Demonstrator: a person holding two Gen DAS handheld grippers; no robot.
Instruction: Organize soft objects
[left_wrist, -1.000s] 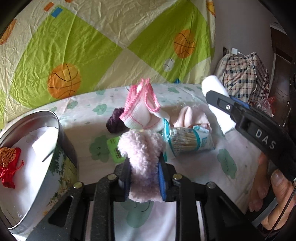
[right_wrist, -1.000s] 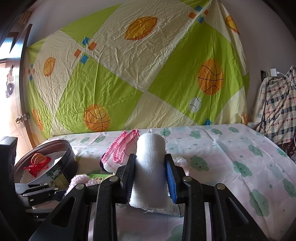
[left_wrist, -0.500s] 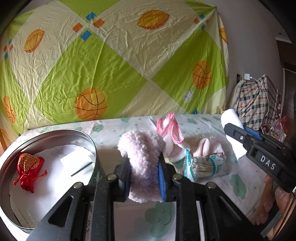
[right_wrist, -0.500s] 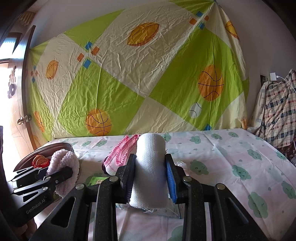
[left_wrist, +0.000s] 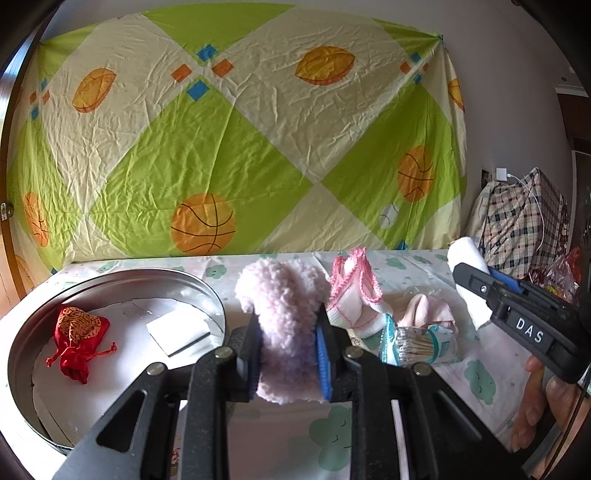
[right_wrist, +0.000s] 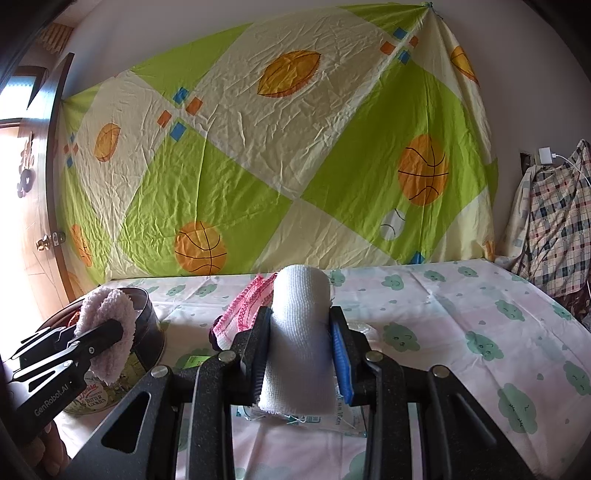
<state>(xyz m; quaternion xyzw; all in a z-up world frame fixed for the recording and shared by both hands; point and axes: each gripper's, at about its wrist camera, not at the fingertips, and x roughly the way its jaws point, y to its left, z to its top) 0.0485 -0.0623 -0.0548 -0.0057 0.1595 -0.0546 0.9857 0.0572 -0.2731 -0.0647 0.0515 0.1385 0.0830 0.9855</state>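
My left gripper (left_wrist: 287, 334) is shut on a fluffy pale pink pad (left_wrist: 282, 306), held above the table beside the round metal tin (left_wrist: 218, 310); it also shows in the right wrist view (right_wrist: 107, 332). The tin holds a red pouch (left_wrist: 77, 336) and a white card (left_wrist: 177, 330). My right gripper (right_wrist: 300, 341) is shut on a white gauze roll (right_wrist: 301, 332), which also shows in the left wrist view (left_wrist: 467, 254). A pink-edged white cloth (left_wrist: 352, 295), a pale pink cloth (left_wrist: 428, 312) and a cotton swab packet (left_wrist: 417, 343) lie on the table.
The table is covered by a cloud-print cloth (right_wrist: 461, 325). A green and cream sheet (right_wrist: 280, 147) hangs behind it. A plaid bag (left_wrist: 524, 221) stands at the far right. A door (right_wrist: 40, 221) is at the left.
My left gripper has lifted and swung left with the fluffy pad, now beside the tin's rim. My right gripper still holds the gauze roll and has barely moved.
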